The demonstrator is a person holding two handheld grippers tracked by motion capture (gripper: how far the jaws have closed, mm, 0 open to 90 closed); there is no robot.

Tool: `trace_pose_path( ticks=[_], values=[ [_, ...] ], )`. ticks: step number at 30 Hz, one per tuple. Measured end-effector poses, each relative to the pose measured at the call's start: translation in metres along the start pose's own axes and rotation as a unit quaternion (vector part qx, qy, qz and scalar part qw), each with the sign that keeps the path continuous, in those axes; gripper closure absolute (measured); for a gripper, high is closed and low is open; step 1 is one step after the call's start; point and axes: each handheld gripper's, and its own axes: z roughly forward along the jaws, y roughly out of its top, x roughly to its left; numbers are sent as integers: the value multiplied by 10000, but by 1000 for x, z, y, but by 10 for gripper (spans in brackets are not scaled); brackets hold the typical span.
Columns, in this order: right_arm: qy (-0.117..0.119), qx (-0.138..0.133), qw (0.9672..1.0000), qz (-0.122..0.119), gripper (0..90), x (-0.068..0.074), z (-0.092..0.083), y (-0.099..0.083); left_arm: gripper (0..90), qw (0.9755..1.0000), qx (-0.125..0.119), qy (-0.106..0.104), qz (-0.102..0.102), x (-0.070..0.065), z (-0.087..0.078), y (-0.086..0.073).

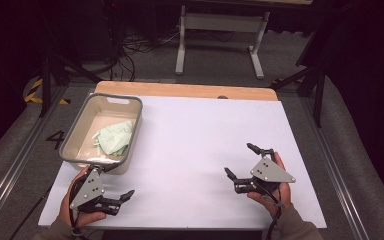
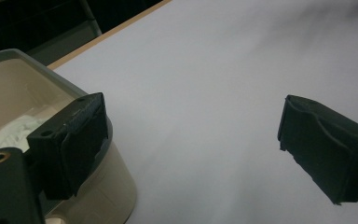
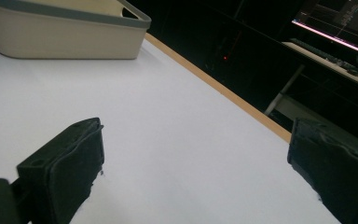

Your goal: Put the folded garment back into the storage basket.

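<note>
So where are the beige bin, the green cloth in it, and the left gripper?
beige bin (image 1: 136,102): high view, far right corner of its grey rim.
green cloth (image 1: 114,138): high view, middle of the crumpled fabric.
left gripper (image 1: 114,179): high view, between its open fingertips.

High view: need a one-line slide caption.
Two hand-held grippers, left and right, rest open on the white table; a crumpled pale green cloth lies in the beige plastic bin.
</note>
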Motion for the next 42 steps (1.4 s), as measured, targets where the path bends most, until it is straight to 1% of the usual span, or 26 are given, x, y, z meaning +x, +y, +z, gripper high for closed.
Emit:
trace_pose_path(
  ticks=[3,6,7,9,10,12,13,15,19,21,22,23,27,30,33,34,35,36,37,40,41,42],
  values=[
    [-44,38,10000,-54,42,0,-4,-8,94,10000,-6,0,-7,1,0,0],
    [-19,36,10000,87,40,-2,-9,-17,95,10000,-6,2,-17,1,0,0],
    [-36,64,9999,100,40,-3,-10,-21,94,10000,-1,10,-22,1,0,0],
    [31,135,9998,175,33,-5,-13,-30,94,10000,-12,2,-37,1,0,0],
    [18,160,9997,196,34,-5,-14,-33,94,10000,-4,5,-27,0,0,0],
    [56,144,9993,328,32,-7,-18,-40,94,10000,-9,3,-31,0,0,0],
    [31,149,9993,338,27,-8,-20,-43,94,10000,-21,-5,-60,0,0,0],
    [-67,201,9992,341,27,-9,-23,-48,94,10000,-6,18,-17,1,0,0],
    [-76,337,9986,390,22,-8,-28,-58,90,10000,-28,9,-63,1,1,1],
    [-49,381,9985,398,21,-7,-30,-62,89,10000,-16,26,-49,2,1,1],
    [-44,393,9985,389,22,-6,-31,-63,89,10000,-7,40,-23,2,1,1],
    [-22,394,9985,386,21,-6,-32,-64,89,10000,-20,27,-46,2,1,1],
    [53,407,9982,437,23,-4,-32,-67,87,10000,6,44,-15,1,2,1],
    [57,376,9983,436,23,-3,-32,-67,87,10000,-5,40,-22,0,1,1],
    [51,340,9987,385,25,-2,-33,-66,87,10000,-1,50,32,0,1,1],
    [56,339,9987,387,25,-2,-33,-66,87,10000,-16,17,-3,0,1,1],
    [59,331,9986,398,25,-2,-32,-65,87,10000,4,25,9,0,1,0],
    [57,318,9987,392,25,-3,-32,-65,87,10000,12,26,-21,0,1,0],
    [44,310,9988,386,25,-3,-33,-64,87,10000,2,35,18,0,0,0],
    [28,311,9988,389,25,-2,-33,-63,87,10000,-11,29,24,0,0,0],
    [6,307,9988,390,25,-1,-33,-63,87,10000,-13,10,47,1,1,1],
    [-3,298,9988,397,25,-1,-34,-63,87,10000,-22,-13,19,0,1,1]
  ],
)
